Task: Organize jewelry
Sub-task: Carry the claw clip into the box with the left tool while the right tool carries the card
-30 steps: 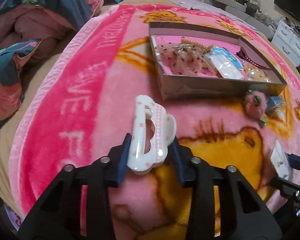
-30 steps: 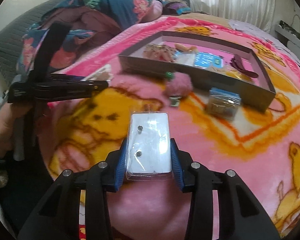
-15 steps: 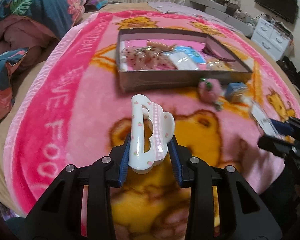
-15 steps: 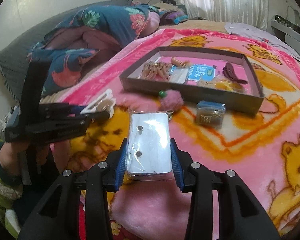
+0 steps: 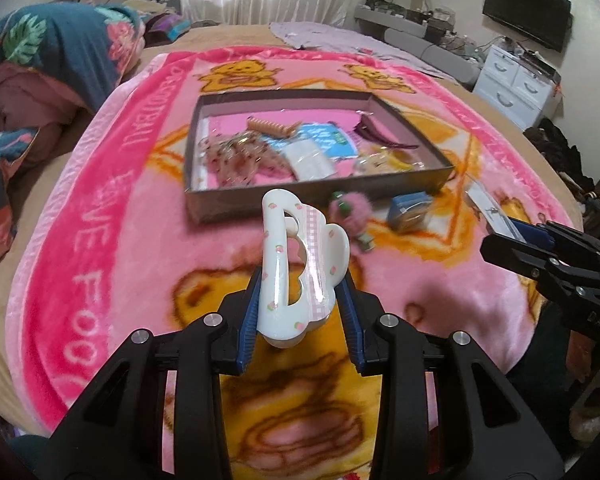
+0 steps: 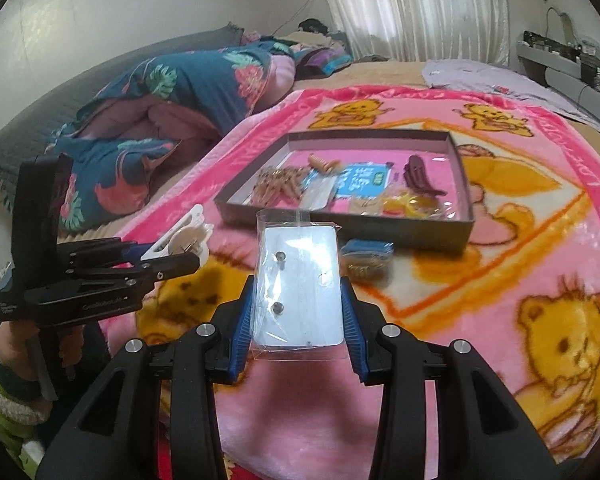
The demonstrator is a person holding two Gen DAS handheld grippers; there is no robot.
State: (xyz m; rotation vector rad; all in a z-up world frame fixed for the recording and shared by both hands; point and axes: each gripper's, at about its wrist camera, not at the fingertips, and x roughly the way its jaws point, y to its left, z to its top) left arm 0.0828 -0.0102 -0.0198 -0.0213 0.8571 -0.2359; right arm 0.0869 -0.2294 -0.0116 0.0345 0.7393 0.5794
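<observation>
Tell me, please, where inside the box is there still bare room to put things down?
The box has bare pink floor along its far wall and in the far left corner behind the tan comb. The near half is crowded, from the fringed clips to the yellow packet.

Box (image 5: 312, 196): on blanket (image 5: 112, 216), ahead of left gripper's fingers (image 5: 249, 314). Pompom (image 5: 346, 210), small packet (image 5: 410, 210): before box's near wall, ahead-right of fingers. Bedding (image 5: 40, 64): far left.

Blanket (image 5: 132, 216) bare left of tray (image 5: 316, 194); pompom (image 5: 350, 210) and blue box (image 5: 410, 210) crowd tray's near wall; tray's far half open.
</observation>
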